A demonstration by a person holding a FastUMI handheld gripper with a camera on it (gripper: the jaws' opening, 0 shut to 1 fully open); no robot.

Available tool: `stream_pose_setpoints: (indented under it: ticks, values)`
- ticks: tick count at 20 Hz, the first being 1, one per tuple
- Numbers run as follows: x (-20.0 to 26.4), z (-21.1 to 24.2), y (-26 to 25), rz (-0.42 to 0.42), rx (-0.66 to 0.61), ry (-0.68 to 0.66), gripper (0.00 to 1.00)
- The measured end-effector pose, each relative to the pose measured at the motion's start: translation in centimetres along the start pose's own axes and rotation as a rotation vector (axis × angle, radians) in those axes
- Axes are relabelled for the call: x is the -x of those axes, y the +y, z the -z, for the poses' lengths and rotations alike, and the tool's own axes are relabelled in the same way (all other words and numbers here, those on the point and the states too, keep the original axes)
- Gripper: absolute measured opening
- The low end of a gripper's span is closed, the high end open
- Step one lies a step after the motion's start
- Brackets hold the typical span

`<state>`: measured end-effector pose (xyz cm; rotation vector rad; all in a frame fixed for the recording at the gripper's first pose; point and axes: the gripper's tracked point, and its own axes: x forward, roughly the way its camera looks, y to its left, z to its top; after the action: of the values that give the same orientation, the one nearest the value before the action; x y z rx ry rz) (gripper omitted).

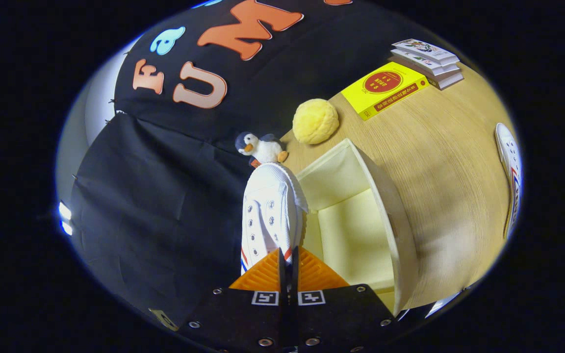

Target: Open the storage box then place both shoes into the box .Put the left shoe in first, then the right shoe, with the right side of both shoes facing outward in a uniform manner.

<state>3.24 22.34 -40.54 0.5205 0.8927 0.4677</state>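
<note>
Now my jaws [288, 267] clamp a white shoe [270, 211] beside the open storage box [385, 196]; lower it in level, right side outward.

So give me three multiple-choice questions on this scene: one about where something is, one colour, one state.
1. Where is the plush penguin?
A. inside the box
B. on the books
C. beyond the held shoe's toe

2. What colour is the round fuzzy ball?
A. yellow
B. blue
C. red

3. What state is the cream fabric storage box in?
A. closed
B. open, nothing inside
C. open, holding a shoe

Answers: C, it peeks past the white lace-up canvas shoe pinched in the tongs; A, plainly yellow; B, its bare cream interior shows.
</note>
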Motion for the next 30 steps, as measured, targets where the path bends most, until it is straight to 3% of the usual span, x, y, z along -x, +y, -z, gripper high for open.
stream_pose_setpoints:
  ticks: [8,13,14,16,17,19,22,26,30]
  values:
    - [-4.9,3.2,-2.3,0.189,0.054,0.043,0.0]
    - [-6.8,4.5,-2.4,0.207,0.058,0.089,0.04]
    - [-6.7,4.5,-2.0,0.184,0.055,0.084,0.08]
    - [-5.9,2.9,-1.3,0.157,0.061,0.04,0.37]
    - [-5.2,2.2,-1.3,0.159,0.072,0.024,0.76]
    - [-3.9,1.1,-0.7,0.121,0.075,-0.007,0.98]
    - [-0.7,-1.0,-0.3,0.064,0.055,-0.056,0.98]
    - [4.1,-4.2,-2.6,0.058,0.063,-0.129,0.98]
    - [8.3,-6.9,-8.5,0.145,0.092,-0.179,0.98]
